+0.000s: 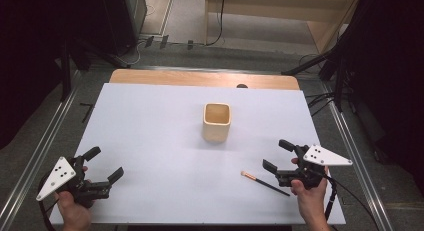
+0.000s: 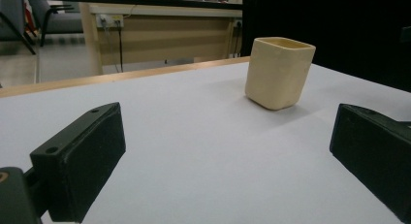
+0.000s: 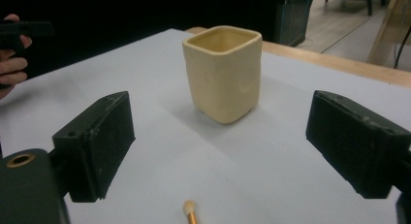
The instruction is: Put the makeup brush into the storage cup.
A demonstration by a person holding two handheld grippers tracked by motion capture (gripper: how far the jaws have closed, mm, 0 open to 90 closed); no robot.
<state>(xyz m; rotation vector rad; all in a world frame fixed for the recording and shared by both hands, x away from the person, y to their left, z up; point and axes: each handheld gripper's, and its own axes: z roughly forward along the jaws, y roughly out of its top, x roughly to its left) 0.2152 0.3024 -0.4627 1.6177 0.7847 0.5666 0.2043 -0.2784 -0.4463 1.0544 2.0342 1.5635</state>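
Observation:
A cream square cup stands upright near the middle of the white table, and its inside looks empty. In the left gripper view the cup sits ahead to the right; in the right gripper view the cup is straight ahead. A thin brush with a dark handle and pale tip lies flat at the front right, its tip showing low between the right jaws. My left gripper is held at the front left, open and holding nothing. My right gripper hovers just right of the brush, open and holding nothing.
A wooden strip runs along the table's far edge. Metal rails flank both sides. Beyond lie grey floor, cables and wooden furniture. The other hand shows at the left of the right gripper view.

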